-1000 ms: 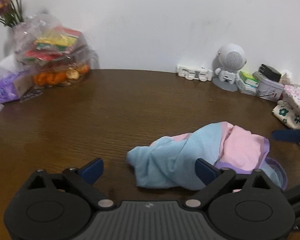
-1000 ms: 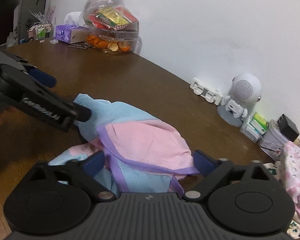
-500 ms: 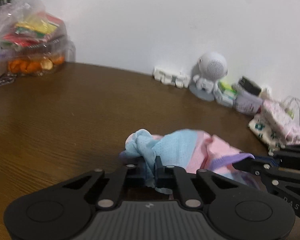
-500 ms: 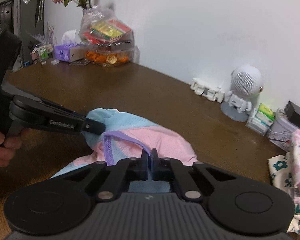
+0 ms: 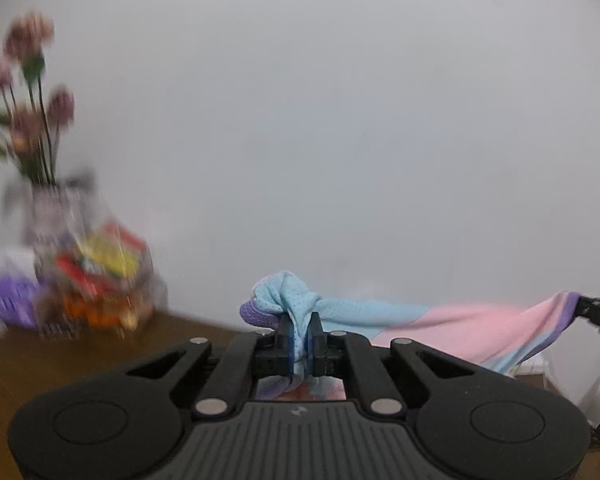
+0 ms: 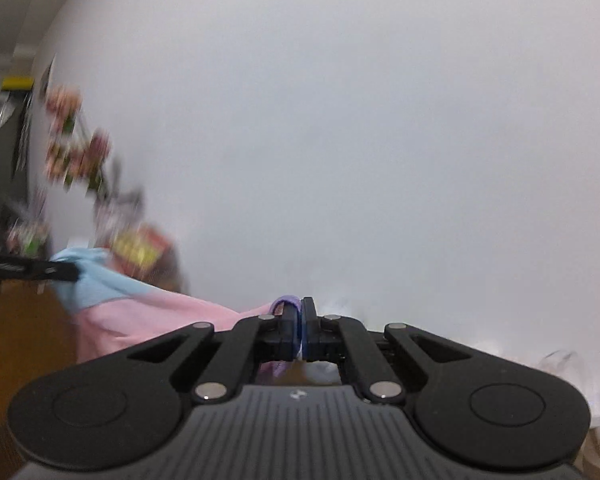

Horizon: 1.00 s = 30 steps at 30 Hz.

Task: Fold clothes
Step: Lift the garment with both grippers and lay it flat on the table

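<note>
A small garment [image 5: 440, 326] in light blue and pink with purple trim hangs stretched in the air between my two grippers. My left gripper [image 5: 300, 338] is shut on a bunched blue end of it. My right gripper [image 6: 300, 328] is shut on its purple-trimmed edge. In the left wrist view the right gripper's tip [image 5: 598, 312] holds the far pink corner. In the right wrist view the garment [image 6: 148, 316] runs left to the left gripper's tip [image 6: 62, 271]. Both grippers are lifted well above the brown table [image 5: 60, 364].
A vase of pink flowers [image 5: 28, 100], a bag of snacks [image 5: 100, 280] and a purple tissue pack [image 5: 8, 304] stand at the table's back left, blurred. A plain white wall fills most of both views. Pale items sit at the right [image 6: 560, 364].
Both grippers closed on the garment on the table, then lifted it and pulled apart, so it now hangs stretched in the air. Both cameras tilted up toward the wall.
</note>
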Tool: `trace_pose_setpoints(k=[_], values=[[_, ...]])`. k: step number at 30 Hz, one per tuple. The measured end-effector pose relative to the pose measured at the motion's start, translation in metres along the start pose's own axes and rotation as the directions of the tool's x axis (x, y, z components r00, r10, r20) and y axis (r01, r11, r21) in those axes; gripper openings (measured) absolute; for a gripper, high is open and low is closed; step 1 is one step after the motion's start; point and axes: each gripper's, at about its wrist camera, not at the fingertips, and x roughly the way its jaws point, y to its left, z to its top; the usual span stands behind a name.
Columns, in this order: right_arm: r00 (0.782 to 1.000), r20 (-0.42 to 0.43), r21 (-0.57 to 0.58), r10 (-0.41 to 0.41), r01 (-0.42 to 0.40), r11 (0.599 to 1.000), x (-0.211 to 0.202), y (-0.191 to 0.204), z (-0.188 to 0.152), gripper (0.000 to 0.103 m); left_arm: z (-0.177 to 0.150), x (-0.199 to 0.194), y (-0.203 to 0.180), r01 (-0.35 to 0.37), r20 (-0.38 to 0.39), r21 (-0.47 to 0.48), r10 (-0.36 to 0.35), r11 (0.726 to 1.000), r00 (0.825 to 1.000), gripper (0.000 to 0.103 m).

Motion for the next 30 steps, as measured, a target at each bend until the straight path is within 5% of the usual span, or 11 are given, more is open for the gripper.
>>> trace_pose_setpoints(k=[5, 8, 10, 13, 17, 21, 23, 25, 30], values=[[1.0, 0.024, -0.044, -0.008, 0.009, 0.999, -0.083, -0.025, 0.007, 0.001, -0.023, -0.07, -0.032, 0.081, -0.015, 0.106, -0.08, 0.991, 0.997, 0.004], [0.997, -0.071, -0.128, -0.006, -0.003, 0.992, -0.123, -0.024, -0.025, 0.001, -0.083, -0.102, -0.056, 0.14, -0.123, 0.187, -0.118, 0.972, 0.985, 0.005], [0.985, -0.17, -0.163, -0.009, -0.019, 0.986, -0.143, -0.024, -0.059, 0.001, -0.133, -0.114, -0.069, 0.195, -0.242, 0.19, -0.147, 0.962, 0.959, 0.005], [0.944, -0.328, -0.181, -0.023, -0.039, 0.983, -0.163, -0.026, -0.118, 0.001, -0.198, -0.123, -0.081, 0.267, -0.397, 0.125, -0.199, 0.955, 0.896, 0.005], [0.88, -0.474, -0.13, -0.033, -0.033, 0.991, -0.18, -0.03, -0.185, 0.001, -0.242, -0.133, -0.097, 0.311, -0.472, 0.065, -0.245, 0.948, 0.847, 0.005], [0.851, -0.525, -0.053, -0.028, 0.0, 0.999, -0.198, -0.038, -0.22, 0.004, -0.25, -0.137, -0.097, 0.324, -0.503, 0.049, -0.257, 0.945, 0.825, 0.024], [0.837, -0.547, -0.023, -0.021, 0.01, 1.0, -0.2, -0.037, -0.229, 0.018, -0.249, -0.146, -0.095, 0.334, -0.509, 0.051, -0.263, 0.941, 0.82, 0.046], [0.829, -0.559, -0.001, -0.023, 0.026, 1.0, -0.207, -0.04, -0.235, 0.052, -0.243, -0.155, -0.09, 0.335, -0.504, 0.06, -0.261, 0.94, 0.823, 0.064], [0.852, -0.519, 0.143, 0.07, 0.006, 0.99, -0.231, -0.059, -0.23, 0.056, -0.228, -0.166, -0.073, 0.347, -0.472, 0.039, -0.289, 0.937, 0.833, 0.074]])
